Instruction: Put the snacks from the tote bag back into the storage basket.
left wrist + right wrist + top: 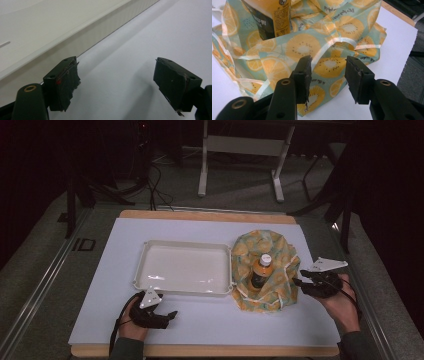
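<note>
Teal cloth (317, 50) patterned with orange citrus slices; white tray (150, 280); black-and-yellow bottle (260, 272).

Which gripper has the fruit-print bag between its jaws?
Neither grips it, but the right gripper is the one at the orange-and-teal fruit-print plastic bag, jaws open just short of it; the left gripper hovers beside the white rectangular tray.

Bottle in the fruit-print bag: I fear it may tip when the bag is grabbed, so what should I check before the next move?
1. Bottle upright inside the bag: ok.
2. Right tool open, nothing pinched between its jaws: ok.
3. Right tool lined up with the bag's near edge: ok.
4. Left tool open and free, beside the tray: ok.
5. Tray empty: ok.
6. Bottle cap tight: cannot tell.
</note>
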The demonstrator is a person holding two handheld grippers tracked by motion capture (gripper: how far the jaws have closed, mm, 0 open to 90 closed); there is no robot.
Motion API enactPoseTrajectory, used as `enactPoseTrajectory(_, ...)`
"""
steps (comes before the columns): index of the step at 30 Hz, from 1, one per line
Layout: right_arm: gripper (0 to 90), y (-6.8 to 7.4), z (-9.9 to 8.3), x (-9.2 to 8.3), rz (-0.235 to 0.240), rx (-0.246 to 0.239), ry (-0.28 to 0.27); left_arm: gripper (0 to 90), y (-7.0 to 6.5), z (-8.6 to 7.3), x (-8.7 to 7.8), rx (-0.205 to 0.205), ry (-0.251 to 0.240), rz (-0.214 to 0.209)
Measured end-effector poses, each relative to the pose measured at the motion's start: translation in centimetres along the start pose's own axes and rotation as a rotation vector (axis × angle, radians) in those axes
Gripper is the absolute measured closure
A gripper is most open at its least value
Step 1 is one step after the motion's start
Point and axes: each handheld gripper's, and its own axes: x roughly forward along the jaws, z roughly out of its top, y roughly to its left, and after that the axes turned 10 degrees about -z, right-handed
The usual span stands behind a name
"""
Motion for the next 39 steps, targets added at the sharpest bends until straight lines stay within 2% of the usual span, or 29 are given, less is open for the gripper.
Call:
enactPoseTrajectory(16, 55.5, -0.2, 1.7, -0.5, 0.017, -0.050, 0.005, 20.3, 0.0, 0.0, 0.0, 0.001, 0.001, 0.000)
enactPoseTrajectory(39, 54.8, 0.0, 4.3, -1.4, 0.057, -0.173, 0.044, 20.4, 0.0, 0.0, 0.0, 0.003, 0.004, 0.001)
